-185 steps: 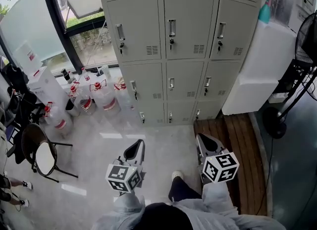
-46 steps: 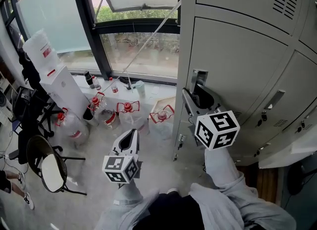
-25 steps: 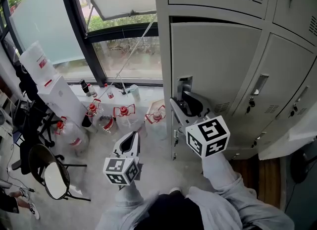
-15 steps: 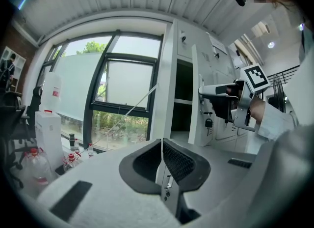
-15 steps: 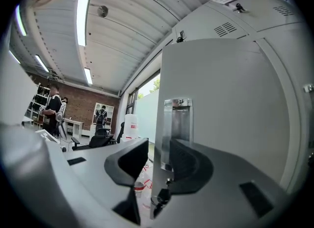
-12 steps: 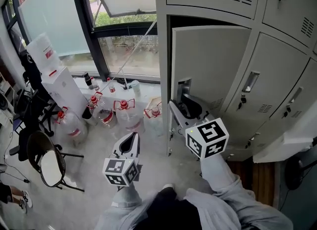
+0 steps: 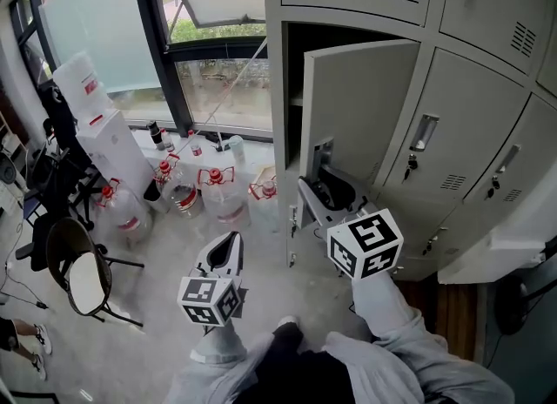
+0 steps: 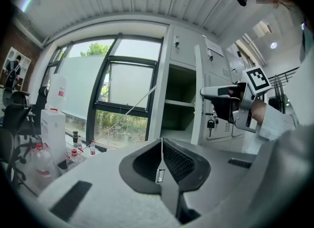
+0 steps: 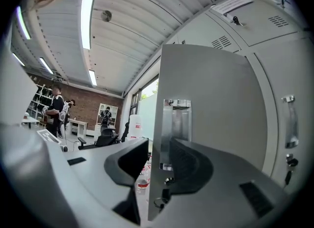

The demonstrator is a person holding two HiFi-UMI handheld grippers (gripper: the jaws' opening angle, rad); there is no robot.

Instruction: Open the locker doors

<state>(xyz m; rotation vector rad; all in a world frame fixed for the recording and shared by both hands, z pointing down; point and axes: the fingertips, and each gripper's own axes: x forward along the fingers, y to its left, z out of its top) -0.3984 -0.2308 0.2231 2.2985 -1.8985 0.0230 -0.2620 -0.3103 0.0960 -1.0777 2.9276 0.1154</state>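
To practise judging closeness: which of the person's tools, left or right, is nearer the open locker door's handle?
Right. The right tool grips the edge of the locker door at the handle; the left tool, jaws together, hangs lower and leftward, apart from the door.

Grey sleeves; black-white marker cubes; trousers probably dark.

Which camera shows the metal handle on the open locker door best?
The right gripper view: the handle sits close up, mid-frame, the right gripper clamping the locker door at it. The head view shows it small, partly behind that gripper. The left gripper view sees the door edge-on, handle hidden.
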